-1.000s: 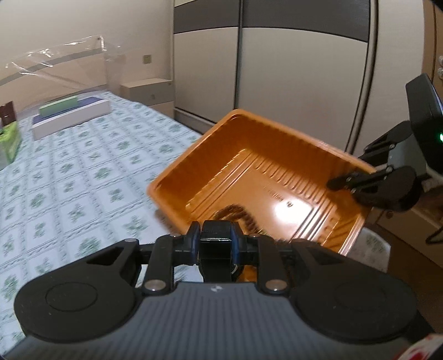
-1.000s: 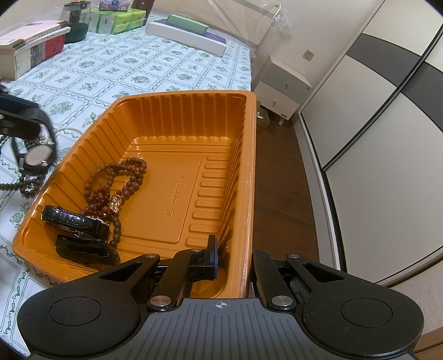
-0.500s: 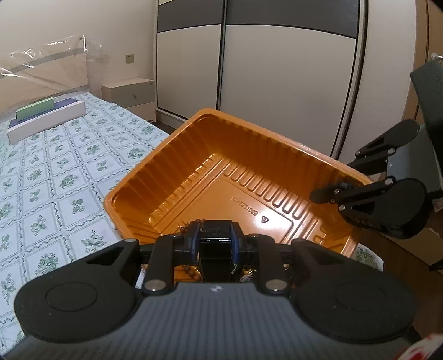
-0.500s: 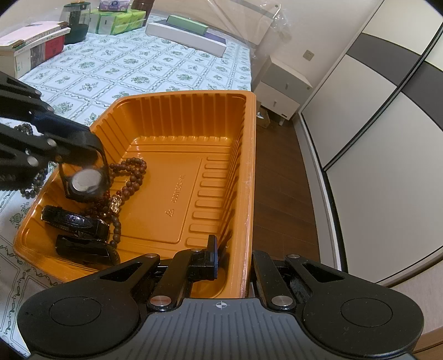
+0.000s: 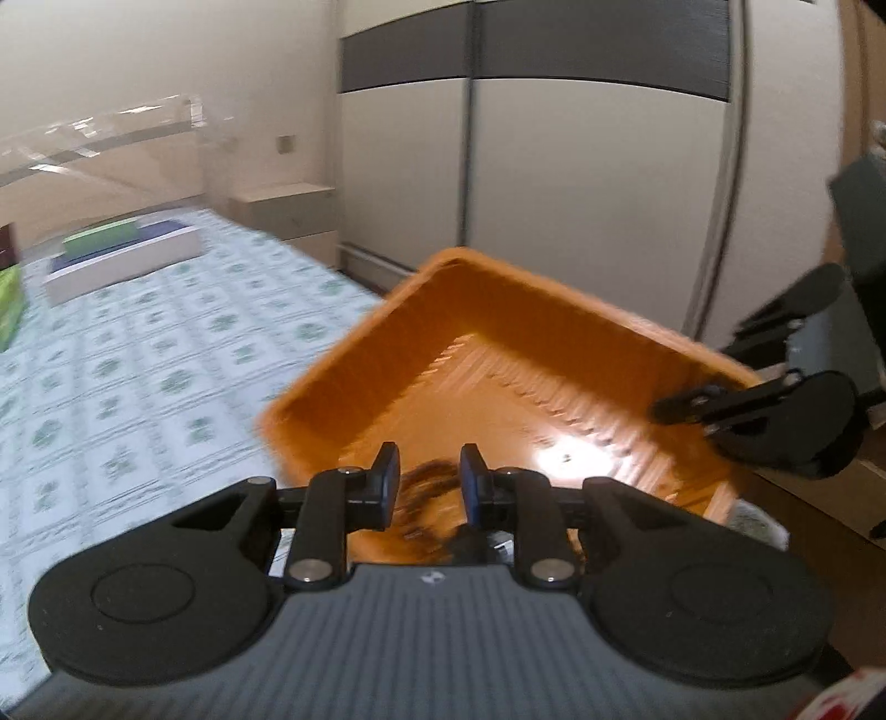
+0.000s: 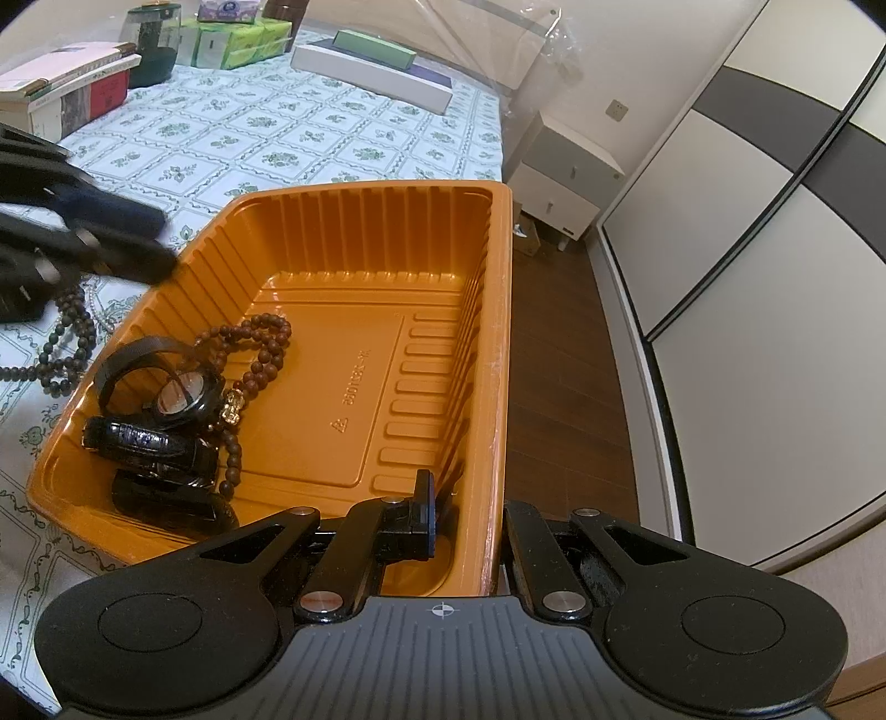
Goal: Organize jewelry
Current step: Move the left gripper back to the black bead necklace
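Observation:
An orange plastic tray (image 6: pixel 354 191) sits at the bed's edge. Inside it lie a round-faced watch (image 6: pixel 180 396), a black strap watch (image 6: pixel 149 443), another black piece (image 6: pixel 166 495) and a brown bead bracelet (image 6: pixel 260 343). My right gripper (image 6: pixel 470 515) is shut on the tray's near right rim, one finger inside and one outside. My left gripper (image 5: pixel 427 471) is open and empty over the tray's (image 5: pixel 498 332) left side, where it shows blurred (image 6: pixel 111 243) in the right wrist view. Dark bead strings (image 6: pixel 66 343) lie on the bedspread under it.
On the floral bedspread (image 6: pixel 310 127) stand stacked books (image 6: pixel 72 94), green tissue packs (image 6: pixel 238 41), a dark jar (image 6: pixel 155 44) and a flat white box (image 6: pixel 371 72). A white nightstand (image 6: pixel 565 188), a wood floor (image 6: pixel 554 360) and wardrobe doors (image 6: pixel 747 249) lie to the right.
My left gripper brought the round-faced watch over the tray, let it go and drew back to the left. The watch now lies in the tray. The right gripper has not moved.

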The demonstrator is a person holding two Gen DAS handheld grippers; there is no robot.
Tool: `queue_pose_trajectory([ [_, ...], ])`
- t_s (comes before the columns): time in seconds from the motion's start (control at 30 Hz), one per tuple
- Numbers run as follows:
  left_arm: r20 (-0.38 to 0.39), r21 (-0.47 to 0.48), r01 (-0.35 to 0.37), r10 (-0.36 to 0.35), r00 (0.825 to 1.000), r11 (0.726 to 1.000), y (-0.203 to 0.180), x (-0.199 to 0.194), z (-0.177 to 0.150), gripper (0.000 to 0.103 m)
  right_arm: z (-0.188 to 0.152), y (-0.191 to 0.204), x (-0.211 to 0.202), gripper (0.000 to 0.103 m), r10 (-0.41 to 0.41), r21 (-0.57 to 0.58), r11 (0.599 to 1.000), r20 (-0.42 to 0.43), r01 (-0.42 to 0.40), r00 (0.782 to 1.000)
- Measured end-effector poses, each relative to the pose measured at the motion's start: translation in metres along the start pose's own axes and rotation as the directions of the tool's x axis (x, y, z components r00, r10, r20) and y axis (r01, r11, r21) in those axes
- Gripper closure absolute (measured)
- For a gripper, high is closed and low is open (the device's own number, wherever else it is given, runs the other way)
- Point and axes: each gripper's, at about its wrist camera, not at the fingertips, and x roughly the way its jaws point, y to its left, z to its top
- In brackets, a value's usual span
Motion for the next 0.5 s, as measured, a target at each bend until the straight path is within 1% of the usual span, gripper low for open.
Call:
queue_pose_trajectory([
  [0.13, -0.007, -0.066, -0.083, 0.083, 0.997, 0.994, 0.032, -0.022, -0.016, 0.080, 0.000, 0.000, 0.000, 0.097, 0.000, 0.001, 1.000, 0.000, 0.000, 1.000],
  [0.23, -0.035, -0.100, -0.148, 0.145, 0.989, 0.984, 0.054, -0.037, -0.032, 0.078, 0.000, 0.000, 0.000, 0.097, -0.001, 0.001, 1.000, 0.000, 0.001, 1.000],
  [0.37, -0.082, -0.122, -0.241, 0.232, 0.969, 0.963, 0.078, -0.054, -0.057, 0.077, 0.000, 0.001, 0.000, 0.097, -0.001, 0.001, 1.000, 0.000, 0.001, 1.000],
  [0.5, -0.127, -0.158, -0.292, 0.274, 0.953, 0.943, 0.097, -0.068, -0.083, 0.076, -0.001, -0.001, 0.000, 0.097, -0.002, 0.002, 1.000, 0.000, 0.002, 1.000],
])
